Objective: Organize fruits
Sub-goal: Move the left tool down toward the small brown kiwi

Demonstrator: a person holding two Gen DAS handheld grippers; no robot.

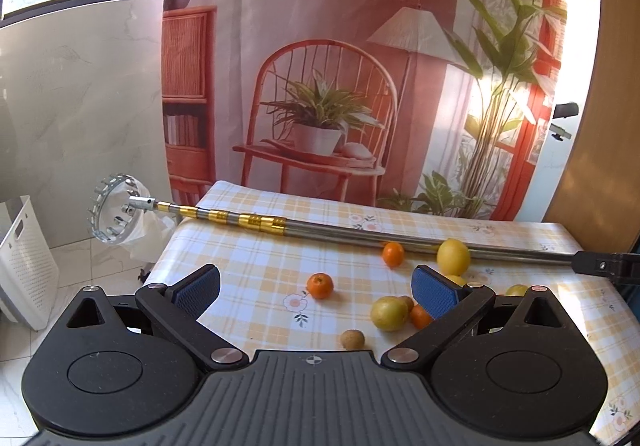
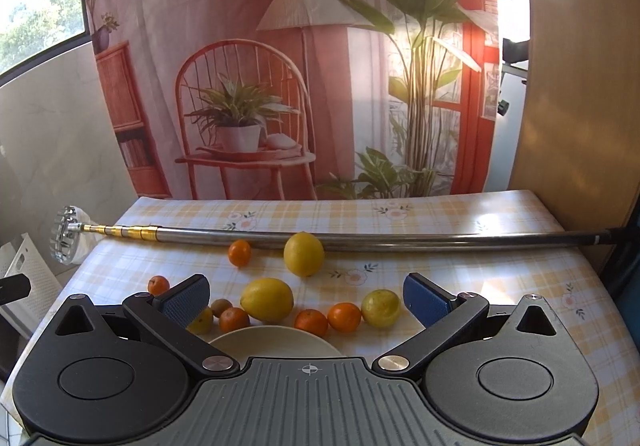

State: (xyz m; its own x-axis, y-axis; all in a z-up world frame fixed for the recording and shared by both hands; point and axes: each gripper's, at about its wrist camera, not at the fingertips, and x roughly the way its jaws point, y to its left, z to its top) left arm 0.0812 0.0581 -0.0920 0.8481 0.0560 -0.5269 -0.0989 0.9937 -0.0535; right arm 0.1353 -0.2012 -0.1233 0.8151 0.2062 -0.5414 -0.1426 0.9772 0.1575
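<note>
- Right wrist view: the right gripper (image 2: 306, 296) has its blue-padded jaws spread wide with nothing between them, hovering over the table just short of the fruit.
- Right under its nose sits a pale round plate (image 2: 276, 340), only its far rim showing. Probably where the fruit is meant to go, though that's a guess.
- Just past the plate there's a loose row: a big yellow lemon (image 2: 267, 299), small orange mandarins (image 2: 311, 322) on either side of it, a yellow-green round fruit (image 2: 381, 307) and a little brown one (image 2: 221, 306).
- A second yellow lemon (image 2: 303, 253) sits further back, right up against a long telescopic metal pole (image 2: 360, 240) lying across the yellow checked tablecloth (image 2: 500, 286).
- Left wrist view: the left gripper (image 1: 316, 282) is also spread apart and empty, with one mandarin (image 1: 320, 285) lying on the cloth in line with its gap.
- Handling-wise, the mandarins look light and soft-skinned, so a gentle squeeze across the widest part should do it. They'll roll if nudged.
- The lemons look firmer and heavier, with slick, waxy skin. Grabbing across the short middle beats going end to end.
- The pole's toothed metal ring with a clear bag (image 1: 116, 208) overhangs the table's far left edge.
</note>
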